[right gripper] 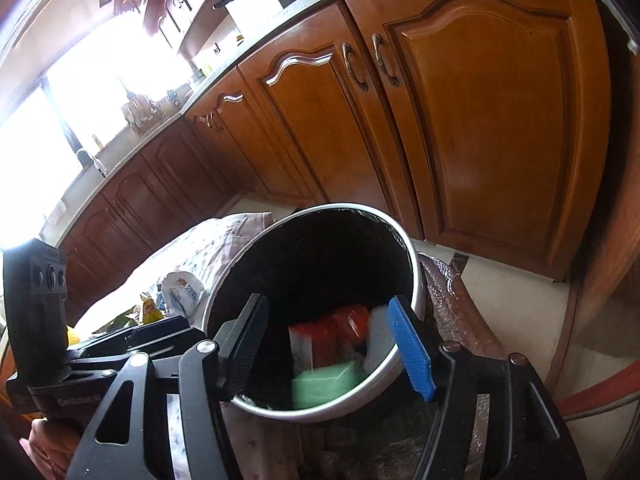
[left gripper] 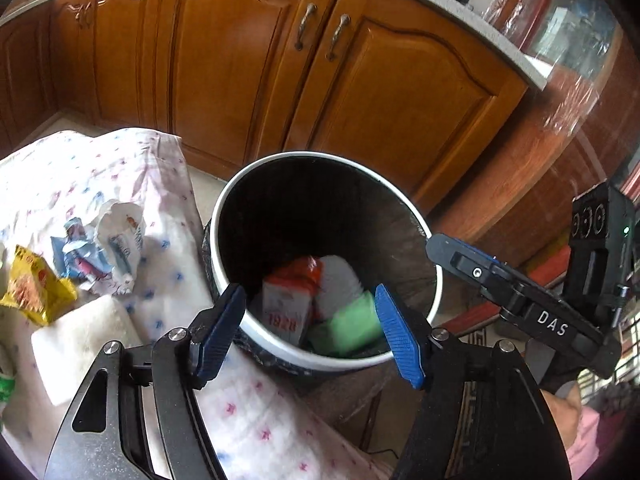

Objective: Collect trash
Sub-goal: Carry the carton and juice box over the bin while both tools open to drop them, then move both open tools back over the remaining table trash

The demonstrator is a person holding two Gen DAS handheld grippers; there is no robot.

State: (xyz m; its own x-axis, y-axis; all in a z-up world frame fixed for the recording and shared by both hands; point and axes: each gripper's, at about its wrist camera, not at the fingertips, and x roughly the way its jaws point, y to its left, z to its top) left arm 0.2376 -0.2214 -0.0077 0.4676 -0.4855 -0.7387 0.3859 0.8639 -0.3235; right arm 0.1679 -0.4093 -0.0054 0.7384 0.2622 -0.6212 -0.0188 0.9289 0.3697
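Bin (left gripper: 224,216) upright, mouth up | carton (left gripper: 286,308) lying inside | both grippers' jaws open, empty

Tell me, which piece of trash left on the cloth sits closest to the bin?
The crumpled white wrapper. It lies nearest the bin; the blue wrapper and the yellow packet lie farther off.

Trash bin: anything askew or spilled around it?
Nothing spilled. The trash bin stands upright with a red-and-white carton, a white piece and a blurred green item inside. Crumpled wrappers and a yellow packet lie on the floral cloth beside it, uncollected.
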